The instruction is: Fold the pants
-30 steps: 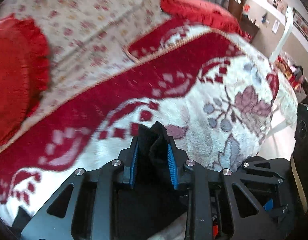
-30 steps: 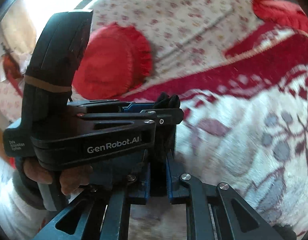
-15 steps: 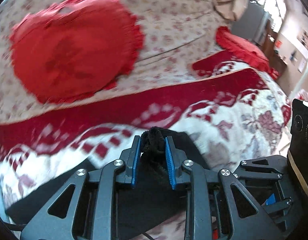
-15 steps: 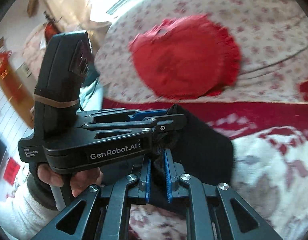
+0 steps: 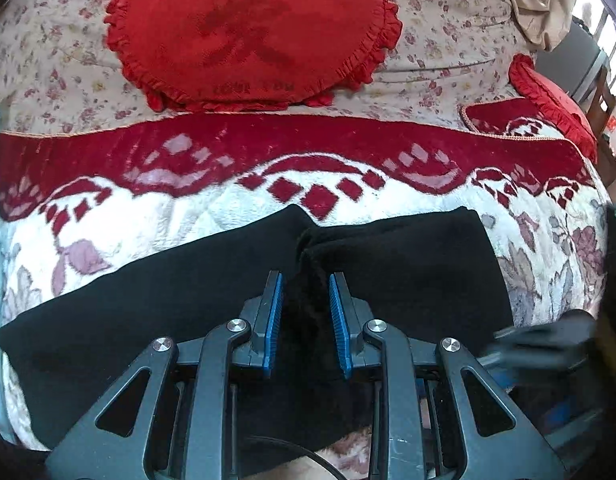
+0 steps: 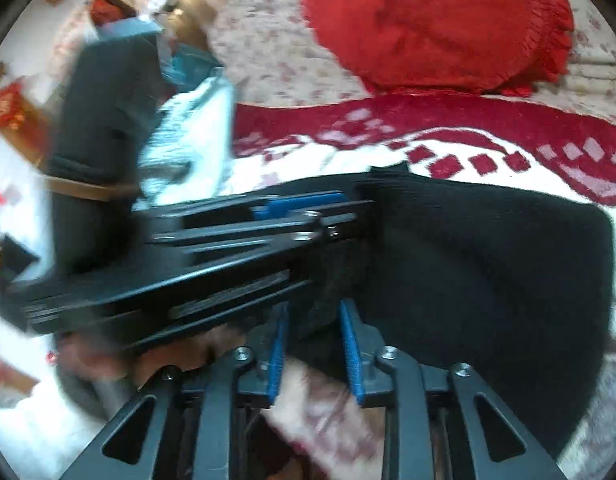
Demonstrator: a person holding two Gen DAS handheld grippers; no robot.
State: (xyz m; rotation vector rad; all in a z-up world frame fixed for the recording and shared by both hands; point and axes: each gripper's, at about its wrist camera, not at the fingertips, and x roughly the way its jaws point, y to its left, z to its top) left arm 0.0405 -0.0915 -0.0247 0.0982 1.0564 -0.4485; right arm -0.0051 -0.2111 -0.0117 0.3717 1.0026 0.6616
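The black pants [image 5: 407, 272] lie spread across the red-and-white blanket [image 5: 228, 208], also seen in the right wrist view [image 6: 487, 260]. My left gripper [image 5: 304, 280] sits over the pants' middle, its blue-padded jaws parted a little, with a bunched ridge of black cloth still between them. My right gripper [image 6: 313, 310] is low at the pants' near edge, jaws parted, dark cloth between the tips. The left gripper's body [image 6: 248, 248] crosses in front of the right one, blurred.
A round red frilled cushion [image 5: 252, 28] rests on the floral sheet [image 5: 447, 40] behind the blanket; a second red cushion [image 5: 555, 96] is at the far right. Clutter and a white cloth [image 6: 196, 128] lie off the bed's left side.
Both grippers swung left and lowered the pinched pants onto the blanket. The jaws of both have widened from tightly shut, and the cloth now lies spread out.
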